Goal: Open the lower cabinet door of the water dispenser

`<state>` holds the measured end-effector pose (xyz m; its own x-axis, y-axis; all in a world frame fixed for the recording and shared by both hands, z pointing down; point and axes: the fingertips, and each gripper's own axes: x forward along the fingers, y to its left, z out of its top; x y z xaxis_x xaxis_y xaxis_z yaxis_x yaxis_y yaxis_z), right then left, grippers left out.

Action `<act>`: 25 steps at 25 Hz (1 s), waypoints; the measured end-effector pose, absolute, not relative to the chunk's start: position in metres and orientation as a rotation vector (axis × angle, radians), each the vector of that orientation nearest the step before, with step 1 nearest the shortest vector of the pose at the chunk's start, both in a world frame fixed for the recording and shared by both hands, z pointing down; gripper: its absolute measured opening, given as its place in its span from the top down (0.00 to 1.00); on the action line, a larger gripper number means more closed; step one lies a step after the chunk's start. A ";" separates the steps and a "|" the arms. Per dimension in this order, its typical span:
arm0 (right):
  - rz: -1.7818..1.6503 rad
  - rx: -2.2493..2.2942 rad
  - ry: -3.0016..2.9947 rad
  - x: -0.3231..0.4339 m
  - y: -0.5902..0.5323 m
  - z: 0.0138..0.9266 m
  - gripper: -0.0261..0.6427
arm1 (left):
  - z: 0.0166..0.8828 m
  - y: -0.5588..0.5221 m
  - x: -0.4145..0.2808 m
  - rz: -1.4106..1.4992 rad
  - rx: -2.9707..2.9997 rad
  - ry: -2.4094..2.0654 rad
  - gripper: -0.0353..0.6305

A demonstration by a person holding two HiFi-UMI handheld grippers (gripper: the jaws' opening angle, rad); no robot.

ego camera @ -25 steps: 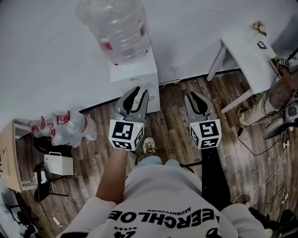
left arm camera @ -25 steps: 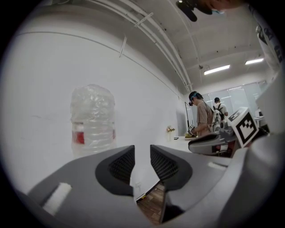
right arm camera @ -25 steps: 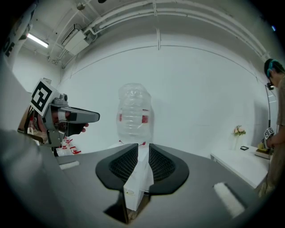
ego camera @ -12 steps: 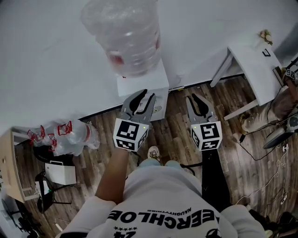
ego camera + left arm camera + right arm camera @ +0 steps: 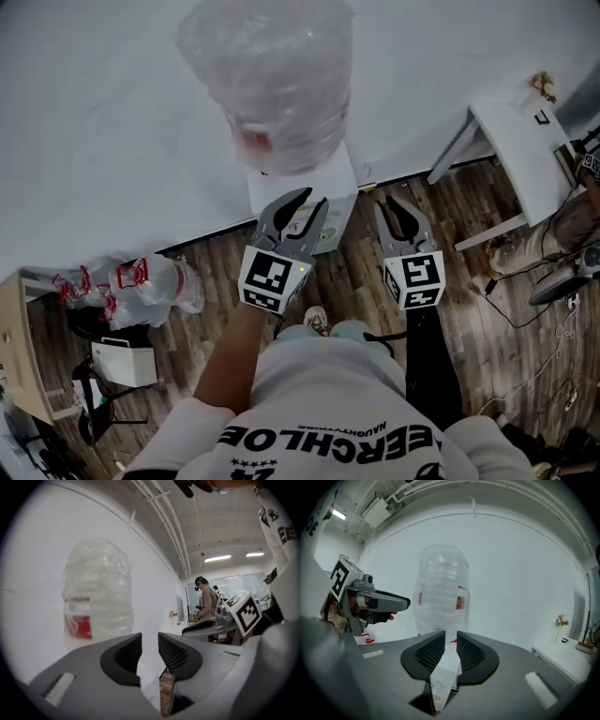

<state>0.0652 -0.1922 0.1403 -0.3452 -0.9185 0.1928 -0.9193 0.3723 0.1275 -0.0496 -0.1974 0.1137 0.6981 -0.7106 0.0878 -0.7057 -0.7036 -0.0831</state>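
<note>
The white water dispenser stands against the wall with a big clear bottle on top. Its front face is steeply foreshortened and partly hidden behind my left gripper, so I cannot make out the lower cabinet door. My right gripper hangs just right of the dispenser, above the wood floor. Both grippers are open by a narrow gap with nothing between the jaws. In the left gripper view the bottle is ahead and to the left. The right gripper view has the bottle straight ahead and the dispenser body showing through the jaw gap.
A white table stands to the right by the wall. Empty bottles in plastic wrap and a white box lie on the floor at left. Cables trail at right. A person stands in the background.
Both grippers have moved forward toward the dispenser. The bottle and dispenser have come closer and loom larger in the head view. The jaw gaps look the same.
</note>
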 end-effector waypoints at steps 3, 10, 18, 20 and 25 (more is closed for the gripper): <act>-0.004 1.634 -2.380 0.067 -0.196 0.146 0.87 | 0.122 -0.204 -0.049 -0.157 -2.880 1.192 0.78; 0.021 1.639 -2.330 0.081 -0.202 0.159 0.87 | 0.136 -0.214 -0.028 -0.142 -2.922 1.143 0.78; 0.030 1.670 -2.308 0.119 -0.204 0.169 0.87 | 0.150 -0.222 0.009 -0.169 -2.940 1.158 0.78; 0.018 1.658 -2.315 0.128 -0.213 0.171 0.87 | 0.154 -0.228 0.016 -0.184 -2.922 1.187 0.78; -0.026 1.533 -2.396 0.141 -0.249 0.173 0.87 | 0.150 -0.255 0.032 -0.203 -2.863 1.326 0.78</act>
